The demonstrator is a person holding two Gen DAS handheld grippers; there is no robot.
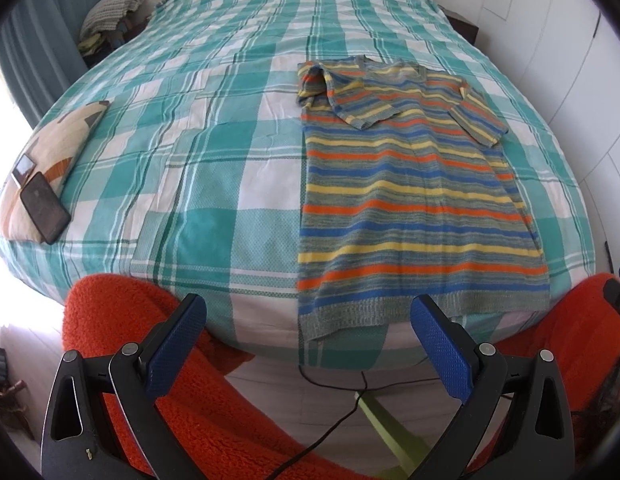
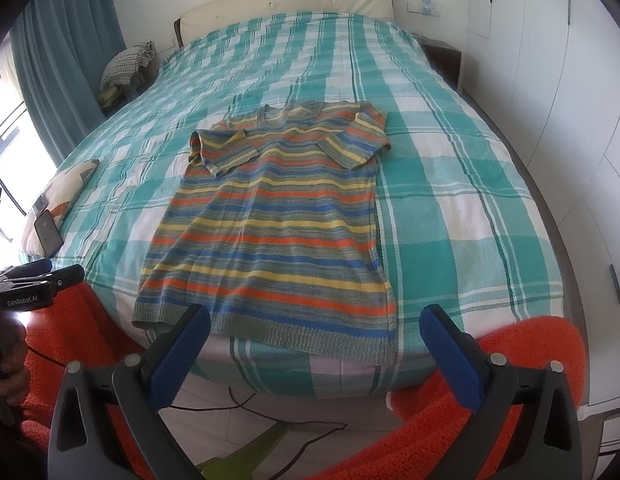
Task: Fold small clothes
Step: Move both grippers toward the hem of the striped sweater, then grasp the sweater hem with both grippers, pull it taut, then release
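Both sets of fingers spread wide and empty, short of the striped knit top on the bed.

I have the striped knit top (image 1: 414, 208) lying flat on the checked bed (image 1: 214, 184), both sleeves already folded in over the chest, its ribbed hem (image 2: 270, 332) at the near edge of the mattress. My left gripper (image 1: 308, 344) and right gripper (image 2: 314, 350) hang just short of that hem, touching nothing. My worry is the hem: it sits right at the mattress edge, so a shallow pinch could catch only the top layer, or drag the top off the bed. The knit looks loose and stretchy to me; uneven lifting would likely skew the fold and spill the sleeves. A phone (image 1: 45, 208) rests on a pillow well to the left of the top, out of harm's way.
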